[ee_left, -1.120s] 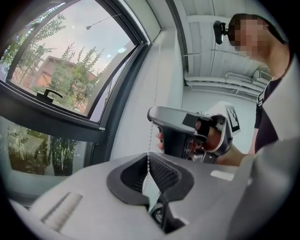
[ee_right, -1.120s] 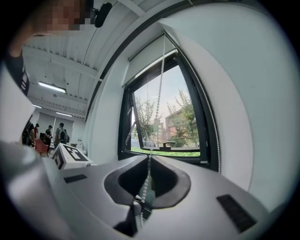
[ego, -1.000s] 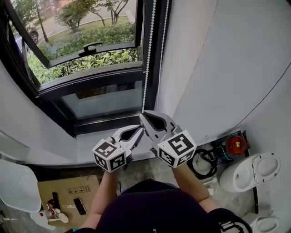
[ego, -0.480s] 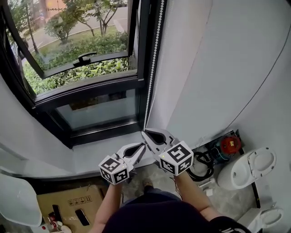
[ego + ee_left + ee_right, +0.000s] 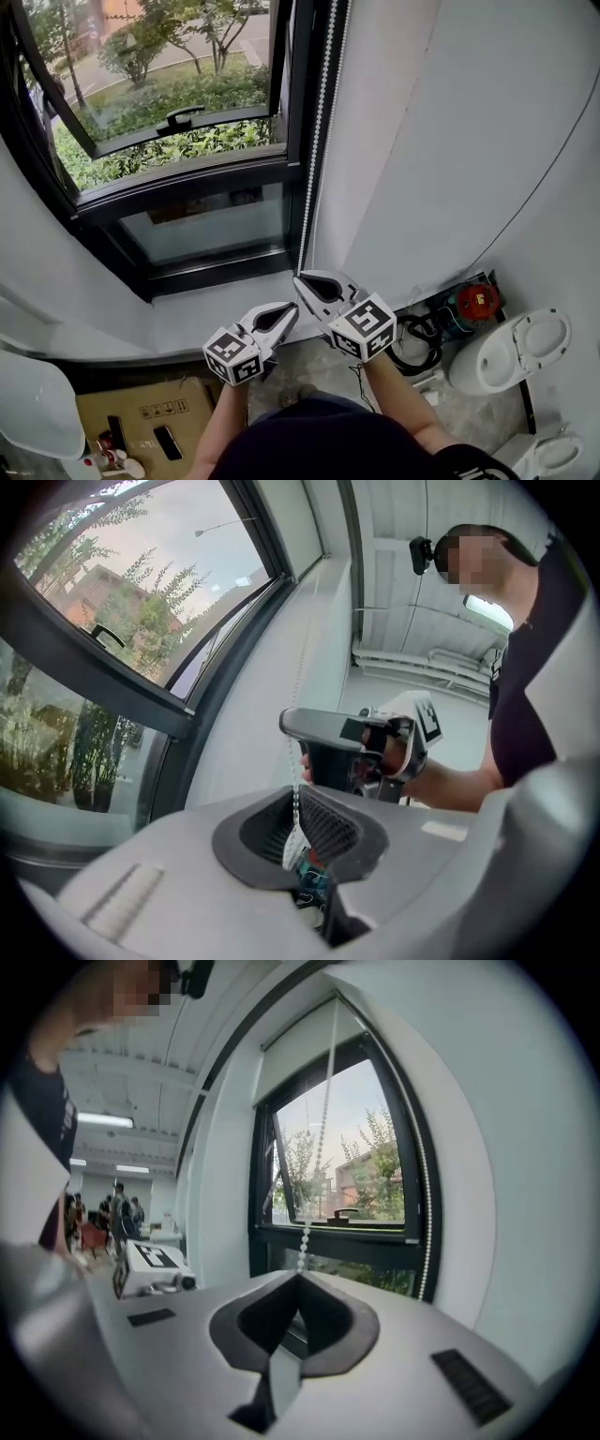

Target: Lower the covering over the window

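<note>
At the window (image 5: 202, 220), bead chain (image 5: 304, 1237) in left tongs (image 5: 291, 311) and right tongs (image 5: 300, 278)

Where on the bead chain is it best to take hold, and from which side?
Grip the bead chain on its lower hanging stretch, coming level from the room side. It hangs straight and thin before the window, so a pinch across it should lock between beads.

Quick headcount: two grippers, left gripper (image 5: 292, 307) and right gripper (image 5: 298, 278), one bead chain (image 5: 312, 159) in two strands, one window (image 5: 187, 178), one cardboard box (image 5: 141, 410), one red reel (image 5: 478, 300), two white toilets (image 5: 516, 354) at the floor's right edge.
</note>
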